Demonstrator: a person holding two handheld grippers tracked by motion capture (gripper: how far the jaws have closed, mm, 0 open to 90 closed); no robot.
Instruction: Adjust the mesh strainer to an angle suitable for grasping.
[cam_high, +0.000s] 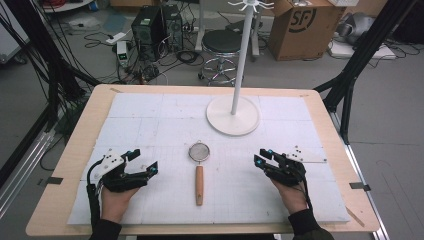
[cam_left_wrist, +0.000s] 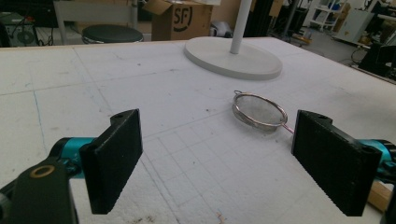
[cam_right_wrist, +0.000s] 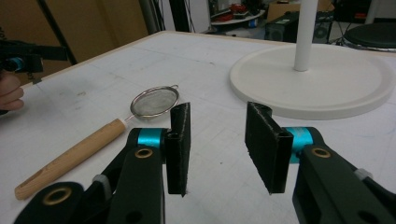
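Starting at the right gripper (cam_right_wrist: 217, 149): its two black jaws stand at a narrow gap with nothing between the pads, just bare white table cover. In the high view that same right gripper (cam_high: 261, 157) sits low over the table, held by a hand coming in from the bottom edge, jaws pointing toward the middle of the board.

The left gripper (cam_left_wrist: 217, 161) is a different story, jaws spread wide, and again nothing clamped. Between and beyond them you can see the strainer's mesh bowl, well ahead of the pads and closer to the far-side jaw. From above, the left gripper (cam_high: 141, 162) sits off to one side of the tool, clear of it.

The small strainer (cam_high: 199, 170) lies flat on the white foam mat (cam_high: 165, 115), right between the two grippers, touching neither. Its mesh bowl points away from the person and its wooden handle runs back toward them. In the right gripper view the strainer (cam_right_wrist: 154, 102) is just beyond and beside the near jaw, handle trailing down past it.

Further out past both sets of jaws stands a white pole stand (cam_high: 233, 116) with a round base, well apart from the strainer.
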